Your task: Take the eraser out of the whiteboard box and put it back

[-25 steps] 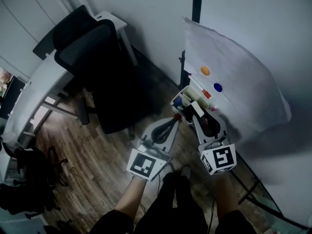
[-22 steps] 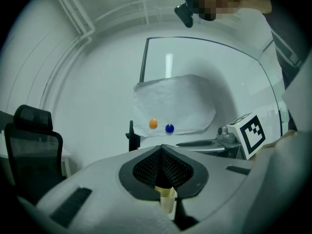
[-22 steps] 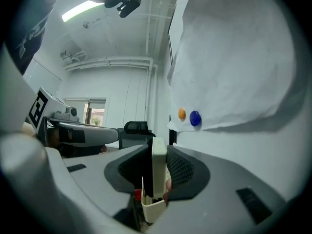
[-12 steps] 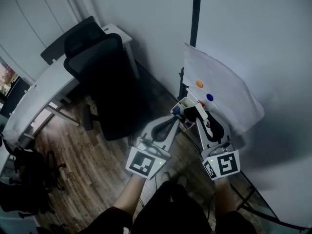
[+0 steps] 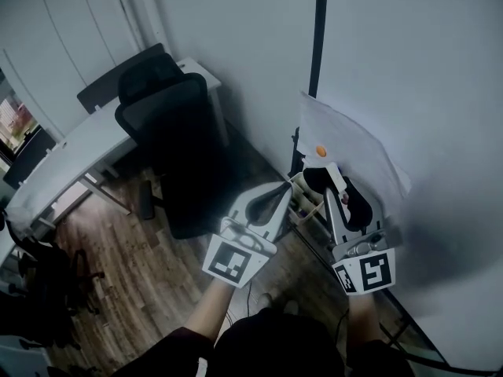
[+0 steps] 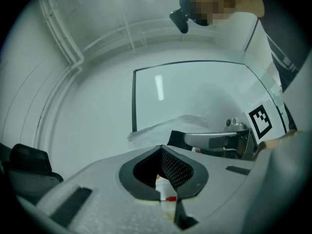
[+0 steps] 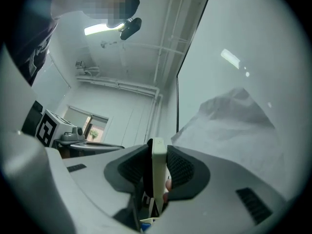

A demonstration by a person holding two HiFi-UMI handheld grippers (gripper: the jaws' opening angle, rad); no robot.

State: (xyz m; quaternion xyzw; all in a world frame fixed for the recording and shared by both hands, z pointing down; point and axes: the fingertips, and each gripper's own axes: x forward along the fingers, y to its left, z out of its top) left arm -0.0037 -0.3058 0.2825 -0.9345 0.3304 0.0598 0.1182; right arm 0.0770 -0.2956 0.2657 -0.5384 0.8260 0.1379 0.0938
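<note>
Your left gripper has its jaws pinched together on nothing; your right gripper clamps the eraser, pads against its two broad faces. The eraser stands on edge, long axis along the jaws, above the whiteboard box, which lies below and just left of the right fingertips, between both grippers. The right gripper view shows the clamp; only the head view places the box

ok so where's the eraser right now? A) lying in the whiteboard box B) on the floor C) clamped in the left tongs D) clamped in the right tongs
D: the right gripper view shows the eraser pinched between the pads of the right tongs; the left tongs are closed on nothing.
</note>
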